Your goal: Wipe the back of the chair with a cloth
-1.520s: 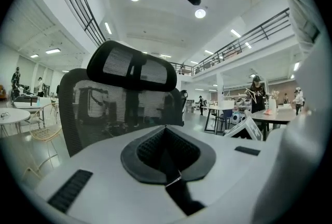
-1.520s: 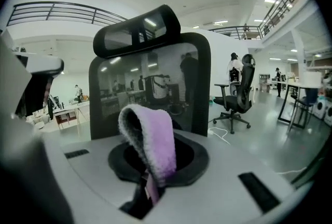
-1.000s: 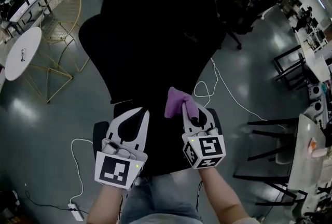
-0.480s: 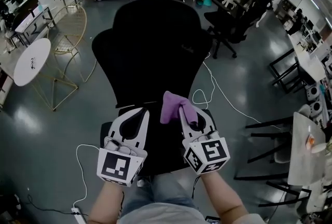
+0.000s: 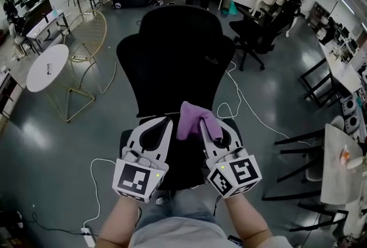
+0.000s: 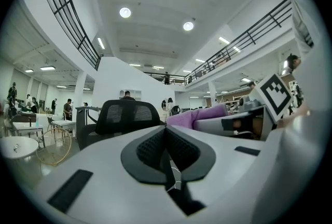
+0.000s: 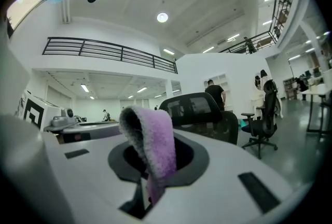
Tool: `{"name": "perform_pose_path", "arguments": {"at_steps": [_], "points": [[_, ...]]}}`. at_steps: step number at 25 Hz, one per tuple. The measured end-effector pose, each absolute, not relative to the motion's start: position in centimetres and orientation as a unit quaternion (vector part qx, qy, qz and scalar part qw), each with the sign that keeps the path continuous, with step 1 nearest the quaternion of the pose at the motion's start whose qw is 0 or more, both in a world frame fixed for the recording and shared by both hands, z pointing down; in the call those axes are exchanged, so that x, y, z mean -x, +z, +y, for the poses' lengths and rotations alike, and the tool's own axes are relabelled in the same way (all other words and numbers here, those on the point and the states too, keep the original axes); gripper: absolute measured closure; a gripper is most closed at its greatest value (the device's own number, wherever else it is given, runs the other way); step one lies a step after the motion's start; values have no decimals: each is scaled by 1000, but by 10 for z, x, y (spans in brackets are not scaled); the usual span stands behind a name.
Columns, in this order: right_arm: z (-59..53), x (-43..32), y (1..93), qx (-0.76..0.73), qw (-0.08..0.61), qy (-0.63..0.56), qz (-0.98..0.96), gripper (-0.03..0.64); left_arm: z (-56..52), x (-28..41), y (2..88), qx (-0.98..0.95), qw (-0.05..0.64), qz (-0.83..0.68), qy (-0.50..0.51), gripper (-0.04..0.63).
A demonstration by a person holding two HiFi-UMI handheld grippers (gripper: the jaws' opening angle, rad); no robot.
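Our right claw [image 5: 210,126] clamps a fold of the soft, light purple cloth [image 5: 192,119], near the black chair back [image 5: 175,57]; our left claw [image 5: 153,127] is clenched empty. Limp fabric probably needs bunching for firm pressure.

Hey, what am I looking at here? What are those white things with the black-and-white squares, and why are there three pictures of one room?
A person holds hand-held tongs in each hand; the patterned cubes are part of them. The picture from above comes from a camera on the person's head, looking down. The other two come from cameras riding on each pair of tongs. The left tongs are shut and empty. The right tongs are shut on a purple cloth. Ahead, on the grey floor, stands a black office chair; the cloth looks clear of it.
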State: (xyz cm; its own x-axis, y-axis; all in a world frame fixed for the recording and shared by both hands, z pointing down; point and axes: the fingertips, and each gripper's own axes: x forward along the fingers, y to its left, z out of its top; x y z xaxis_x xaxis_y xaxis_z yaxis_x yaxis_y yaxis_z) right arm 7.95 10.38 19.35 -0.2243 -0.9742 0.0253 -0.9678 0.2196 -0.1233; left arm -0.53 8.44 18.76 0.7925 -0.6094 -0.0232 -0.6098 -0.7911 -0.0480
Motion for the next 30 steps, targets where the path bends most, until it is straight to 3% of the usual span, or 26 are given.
{"name": "perform_pose_path", "arguments": {"at_steps": [30], "points": [[144,-26,174,579,49,-42,813,571,128,42,169,945,36,326,9,583]]}}
